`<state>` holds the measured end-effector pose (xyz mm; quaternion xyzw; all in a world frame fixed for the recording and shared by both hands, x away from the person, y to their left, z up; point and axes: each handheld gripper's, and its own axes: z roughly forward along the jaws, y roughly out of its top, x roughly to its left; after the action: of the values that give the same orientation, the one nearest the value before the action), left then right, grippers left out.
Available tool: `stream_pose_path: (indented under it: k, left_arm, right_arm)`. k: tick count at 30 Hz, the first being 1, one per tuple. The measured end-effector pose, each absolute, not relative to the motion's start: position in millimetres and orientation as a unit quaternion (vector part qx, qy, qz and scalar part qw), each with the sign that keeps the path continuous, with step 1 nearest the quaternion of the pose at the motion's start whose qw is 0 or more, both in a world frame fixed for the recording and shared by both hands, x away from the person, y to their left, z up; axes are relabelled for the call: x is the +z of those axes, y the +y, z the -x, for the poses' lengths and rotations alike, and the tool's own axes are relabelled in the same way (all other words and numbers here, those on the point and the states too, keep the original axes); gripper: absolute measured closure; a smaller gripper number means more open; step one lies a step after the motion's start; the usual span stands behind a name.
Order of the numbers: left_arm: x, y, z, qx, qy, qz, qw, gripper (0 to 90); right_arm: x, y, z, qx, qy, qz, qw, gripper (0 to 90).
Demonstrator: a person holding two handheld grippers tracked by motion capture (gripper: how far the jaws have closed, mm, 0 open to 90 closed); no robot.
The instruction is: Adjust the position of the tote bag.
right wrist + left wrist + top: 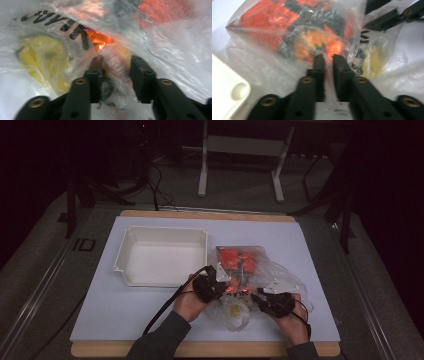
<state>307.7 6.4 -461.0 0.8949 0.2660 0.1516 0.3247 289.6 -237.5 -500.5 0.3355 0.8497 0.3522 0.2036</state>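
Both your grippers, left (328, 57) and right (114, 60), pinch the plastic bag (260, 275); its contents remain inside, white tray (131, 251) unfilled.

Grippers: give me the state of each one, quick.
Left tool: closed on a fold of the clear plastic bag.
Right tool: bag film bunched between its jaws; whether they press on it cannot be told.

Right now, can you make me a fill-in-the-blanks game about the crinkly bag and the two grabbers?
1. Both grippers work on a clear ____ bag.
2. The white tray holds ____.
3. The left gripper has its jaws pinched on the ____.
4. In the high view, the tray lies to the ____ of the bag.

Missing words: plastic; nothing; bag; left
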Motion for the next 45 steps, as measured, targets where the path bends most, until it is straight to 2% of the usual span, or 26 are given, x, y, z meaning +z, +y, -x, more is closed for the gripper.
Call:
stream_pose_path:
  k: [2, 9, 12, 28, 41, 42, 44, 45]
  left_arm:
    - [-460, 9, -308, 0.157, 0.266, -0.895, 0.321, 88.9]
    - [-456, 23, -312, 0.178, 0.289, -0.883, 0.324, 89.5]
    - [-452, 31, -315, 0.187, 0.300, -0.876, 0.328, 89.5]
    - [-438, 84, -338, 0.217, 0.381, -0.827, 0.351, 89.6]
    - [-438, 98, -348, 0.230, 0.422, -0.800, 0.359, 89.6]
    - [-437, 97, -347, 0.229, 0.418, -0.800, 0.365, 89.2]
    - [-436, 96, -345, 0.227, 0.410, -0.800, 0.375, 79.9]
    - [-434, 93, -341, 0.219, 0.387, -0.801, 0.401, 79.9]
  right_arm:
    - [-501, -240, -287, 0.352, 0.850, -0.334, 0.207, 71.3]
    - [-503, -253, -275, 0.347, 0.851, -0.332, 0.212, 86.2]
    - [-507, -257, -270, 0.332, 0.857, -0.331, 0.212, 88.0]
    - [-520, -284, -252, 0.291, 0.863, -0.356, 0.207, 89.4]
    - [-523, -296, -249, 0.280, 0.860, -0.374, 0.205, 89.7]
    - [-523, -296, -249, 0.279, 0.860, -0.374, 0.205, 89.7]
    - [-523, -295, -249, 0.278, 0.861, -0.374, 0.205, 89.5]
    - [-522, -295, -249, 0.277, 0.862, -0.372, 0.207, 88.8]
